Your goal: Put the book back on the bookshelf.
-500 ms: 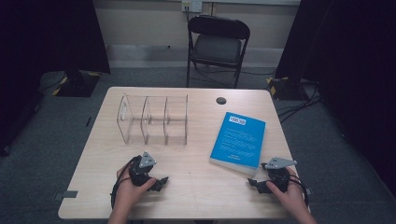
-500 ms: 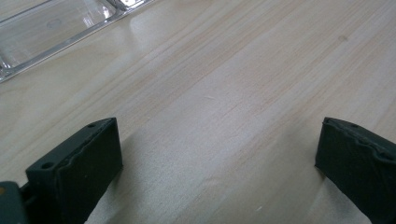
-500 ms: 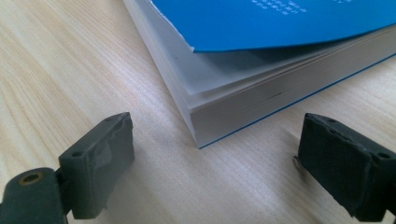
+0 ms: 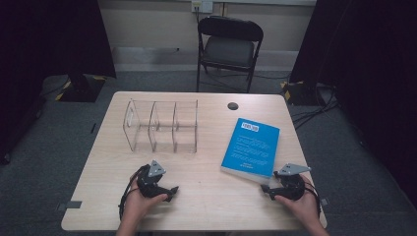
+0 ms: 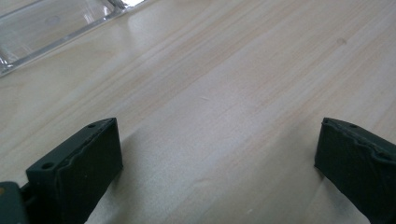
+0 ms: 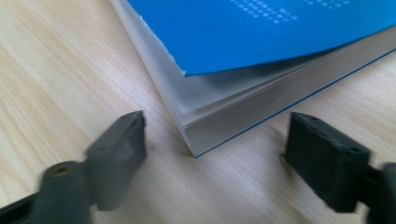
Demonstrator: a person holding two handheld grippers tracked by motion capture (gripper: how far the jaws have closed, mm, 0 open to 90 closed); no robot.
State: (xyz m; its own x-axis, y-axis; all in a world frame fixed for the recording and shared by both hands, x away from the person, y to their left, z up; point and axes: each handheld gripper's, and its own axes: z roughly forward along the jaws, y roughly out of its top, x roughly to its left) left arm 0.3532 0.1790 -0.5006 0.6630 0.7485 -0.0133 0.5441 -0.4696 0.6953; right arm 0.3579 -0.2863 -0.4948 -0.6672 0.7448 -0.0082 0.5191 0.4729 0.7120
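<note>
Item: blue book (image 4: 251,148), flat on surface (image 4: 206,196), right half, near corner twd front edge, top cover curling up.
Right tool (image 6: 212,154): jaws spread, bracketing that corner, not touching.
Left tool (image 5: 219,163): jaws spread, nothing between, front-left of surface.
Clear organizer (image 4: 162,127): 3 bays, back-left.
Risk: closing now may pinch only cover/loose pages, so the book could fan open or slide.

I'm working in a recording studio or lab: black curtains (image 4: 49,39), floor cables (image 4: 314,110), lone folding chair (image 4: 228,46), grey carpet (image 4: 344,162)
</note>
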